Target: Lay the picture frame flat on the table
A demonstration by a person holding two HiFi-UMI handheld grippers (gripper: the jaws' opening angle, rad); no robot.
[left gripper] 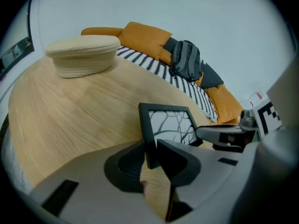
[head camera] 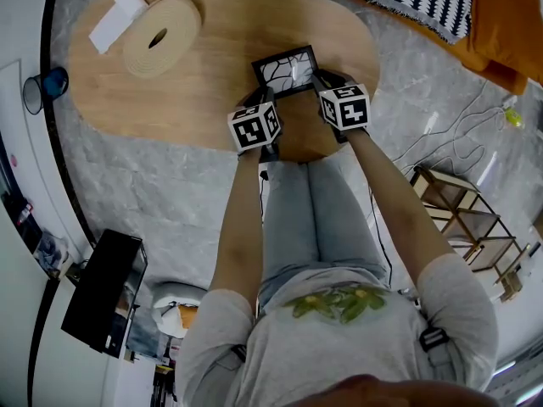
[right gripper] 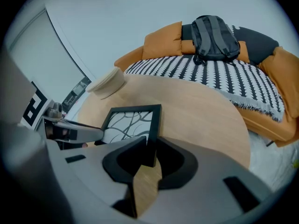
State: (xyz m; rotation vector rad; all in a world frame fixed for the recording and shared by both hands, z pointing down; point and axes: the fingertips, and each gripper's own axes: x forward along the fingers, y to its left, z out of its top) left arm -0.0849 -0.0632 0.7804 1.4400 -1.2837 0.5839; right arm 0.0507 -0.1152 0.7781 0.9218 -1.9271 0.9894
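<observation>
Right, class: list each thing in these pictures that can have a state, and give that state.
Frame: gripped on both side edges, picture side up.
Left gripper: shut on the frame's left edge.
Right gripper: shut on the frame's right edge.
Basket: resting on the table, apart from the frame.
Backpack: standing upright.

Grey leaf-print T-shirt (head camera: 280, 346), pale jeans (head camera: 316, 219)
</observation>
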